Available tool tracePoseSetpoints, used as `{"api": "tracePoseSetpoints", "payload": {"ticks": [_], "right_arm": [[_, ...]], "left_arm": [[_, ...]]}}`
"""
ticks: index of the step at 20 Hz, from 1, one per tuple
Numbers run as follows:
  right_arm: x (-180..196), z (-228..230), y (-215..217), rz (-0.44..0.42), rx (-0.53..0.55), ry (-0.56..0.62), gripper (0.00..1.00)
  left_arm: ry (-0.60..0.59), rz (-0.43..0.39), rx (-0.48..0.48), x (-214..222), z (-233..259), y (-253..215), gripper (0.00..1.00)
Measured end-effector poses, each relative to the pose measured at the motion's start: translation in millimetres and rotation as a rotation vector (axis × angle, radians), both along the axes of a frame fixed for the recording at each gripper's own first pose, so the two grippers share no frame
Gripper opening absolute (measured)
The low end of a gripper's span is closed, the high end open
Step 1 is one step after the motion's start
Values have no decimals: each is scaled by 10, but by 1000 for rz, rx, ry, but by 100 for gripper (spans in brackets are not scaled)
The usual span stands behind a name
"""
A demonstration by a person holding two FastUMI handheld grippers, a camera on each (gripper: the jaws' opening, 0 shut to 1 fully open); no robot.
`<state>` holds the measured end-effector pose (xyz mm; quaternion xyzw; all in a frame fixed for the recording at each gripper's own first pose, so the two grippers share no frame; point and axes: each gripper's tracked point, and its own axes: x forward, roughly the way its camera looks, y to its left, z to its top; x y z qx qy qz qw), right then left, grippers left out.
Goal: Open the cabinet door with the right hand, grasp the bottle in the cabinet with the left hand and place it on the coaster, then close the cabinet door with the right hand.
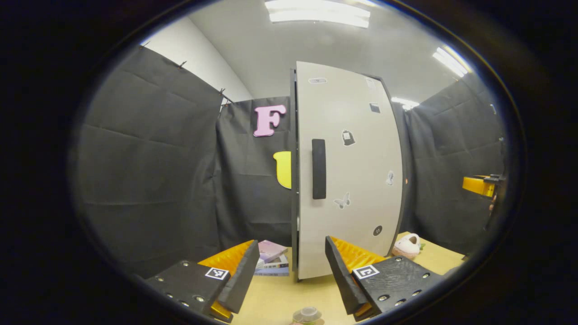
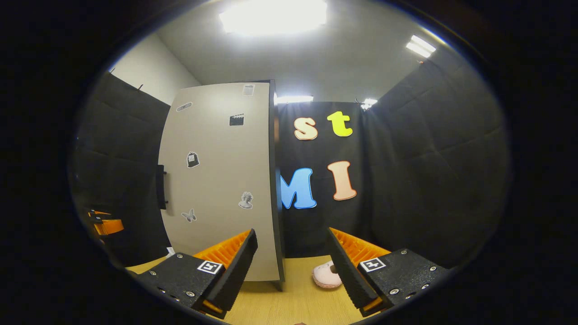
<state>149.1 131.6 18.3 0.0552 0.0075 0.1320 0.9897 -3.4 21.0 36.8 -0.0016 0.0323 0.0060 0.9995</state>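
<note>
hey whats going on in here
A person holds a gripper in each hand, facing a closed cabinet on a wooden table. The left gripper and right gripper are both open and hold nothing. Neither touches the door handle, so nothing has started. Books and a small plush toy lie beside the cabinet.

Walls: black cloth point(image 1: 149, 158) hung around the booth, white wall point(image 1: 189, 49) above it
Ceiling: pale, with bright strip lights point(image 1: 318, 11)
Tabletop point(image 2: 289, 302): light wood
Clutter: stacked books point(image 1: 272, 264), a pink slipper point(image 2: 326, 275)
</note>
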Motion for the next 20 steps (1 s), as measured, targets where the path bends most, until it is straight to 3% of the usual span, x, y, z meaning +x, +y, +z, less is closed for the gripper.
{"api": "tracePoseSetpoints", "payload": {"ticks": [20], "right_arm": [[-5,42,144,1,-18,3,94]], "left_arm": [[1,16,-3,18,-32,138,84]]}}
